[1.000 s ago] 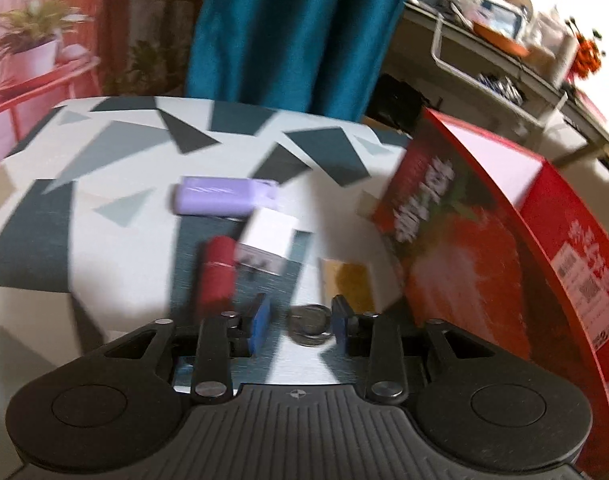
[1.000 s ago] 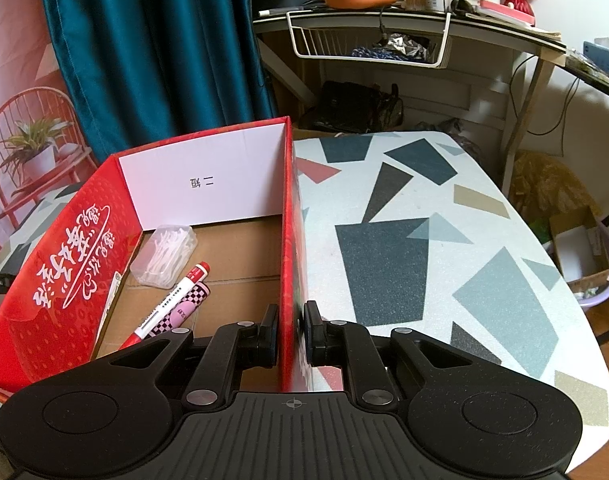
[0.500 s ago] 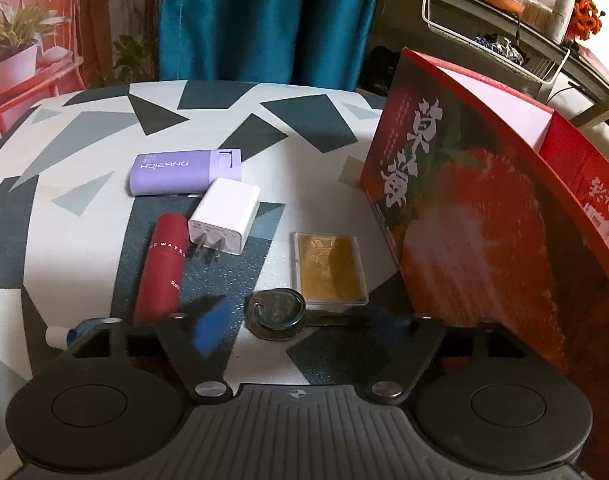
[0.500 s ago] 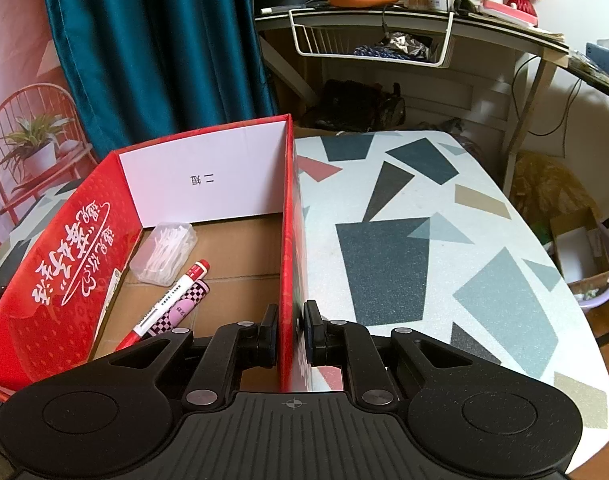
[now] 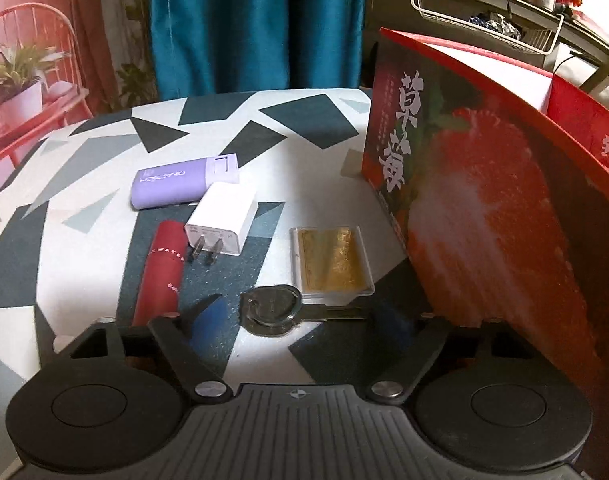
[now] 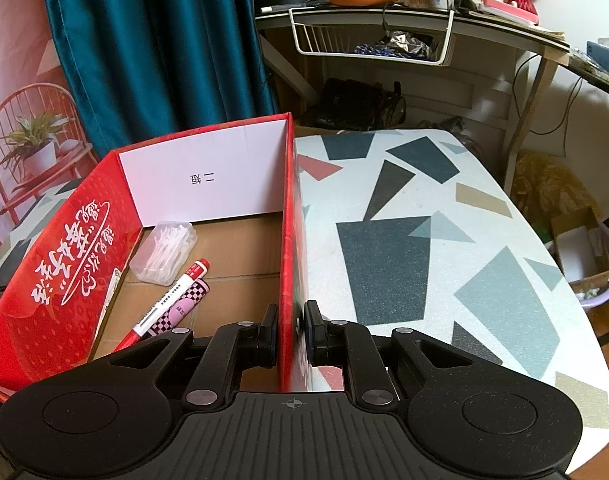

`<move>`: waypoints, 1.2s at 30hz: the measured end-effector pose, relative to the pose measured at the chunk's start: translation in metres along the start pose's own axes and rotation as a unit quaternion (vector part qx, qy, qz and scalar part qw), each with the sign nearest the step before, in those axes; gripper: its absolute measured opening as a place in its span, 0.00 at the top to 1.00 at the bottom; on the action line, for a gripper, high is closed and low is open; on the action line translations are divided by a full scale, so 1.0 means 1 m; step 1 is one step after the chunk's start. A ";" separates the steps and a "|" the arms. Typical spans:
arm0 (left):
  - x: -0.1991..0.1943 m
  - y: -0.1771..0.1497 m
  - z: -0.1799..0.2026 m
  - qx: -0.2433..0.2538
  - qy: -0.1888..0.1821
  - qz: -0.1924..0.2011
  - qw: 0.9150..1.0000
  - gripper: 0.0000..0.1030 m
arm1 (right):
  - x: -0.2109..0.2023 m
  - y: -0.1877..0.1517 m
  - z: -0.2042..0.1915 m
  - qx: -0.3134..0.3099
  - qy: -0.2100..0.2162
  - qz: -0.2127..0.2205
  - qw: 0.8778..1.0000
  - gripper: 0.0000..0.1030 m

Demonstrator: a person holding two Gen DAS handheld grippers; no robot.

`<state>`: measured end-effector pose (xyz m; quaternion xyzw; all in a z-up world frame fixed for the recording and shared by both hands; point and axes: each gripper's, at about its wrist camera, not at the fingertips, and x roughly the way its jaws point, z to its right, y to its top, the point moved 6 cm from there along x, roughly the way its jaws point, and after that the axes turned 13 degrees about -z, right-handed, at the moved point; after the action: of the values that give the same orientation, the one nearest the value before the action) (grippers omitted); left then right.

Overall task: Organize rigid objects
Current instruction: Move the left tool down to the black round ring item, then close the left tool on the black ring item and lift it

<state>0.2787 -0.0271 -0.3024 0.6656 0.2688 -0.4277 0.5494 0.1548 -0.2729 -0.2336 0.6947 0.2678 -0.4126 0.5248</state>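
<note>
In the left wrist view my left gripper (image 5: 300,316) is open wide, its fingers either side of a key with a round ring (image 5: 274,306) on the table. Beyond it lie a gold card in a clear case (image 5: 330,260), a white plug charger (image 5: 222,220), a red tube (image 5: 160,270) and a purple case (image 5: 184,180). The red strawberry box (image 5: 484,208) stands to the right. In the right wrist view my right gripper (image 6: 290,330) is shut on the right wall of the red box (image 6: 290,240). Inside lie a clear box of swabs (image 6: 164,250), a red-capped marker (image 6: 168,300) and a checkered tube (image 6: 184,308).
The patterned table (image 6: 424,248) extends right of the box to its rounded edge. A teal curtain (image 5: 256,24) and a red chair with a plant (image 5: 20,80) stand behind. A shelf with a wire basket (image 6: 368,40) is at the back right.
My left gripper opened from nearly closed to wide and drew back and up a little, so more objects show. My right gripper stayed shut on the box wall.
</note>
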 end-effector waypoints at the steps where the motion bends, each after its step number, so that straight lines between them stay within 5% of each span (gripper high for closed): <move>1: -0.002 -0.001 -0.001 0.000 -0.002 0.001 1.000 0.29 | 0.000 0.000 0.000 0.000 0.000 0.000 1.000 0.87; 5: -0.007 -0.004 -0.010 -0.007 -0.001 0.001 1.000 0.50 | 0.000 0.000 0.000 0.001 0.000 0.000 1.000 0.87; 20: -0.003 0.009 -0.021 -0.045 -0.027 0.016 0.998 0.53 | 0.001 0.000 0.000 0.003 0.004 0.000 1.000 0.87; 23: 0.000 0.008 -0.020 -0.038 -0.010 0.014 0.999 0.70 | 0.001 -0.001 0.000 0.003 0.003 0.000 1.000 0.87; 29: -0.016 -0.007 -0.021 -0.026 -0.036 0.014 0.999 0.89 | 0.002 0.000 0.000 0.003 0.003 0.000 1.000 0.87; 36: -0.021 -0.023 -0.027 -0.040 -0.050 0.001 0.998 0.95 | 0.002 0.000 -0.001 0.003 0.002 0.001 1.000 0.85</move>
<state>0.2566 0.0068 -0.2949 0.6211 0.2571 -0.4492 0.5885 0.1560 -0.2719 -0.2354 0.6970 0.2670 -0.4117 0.5229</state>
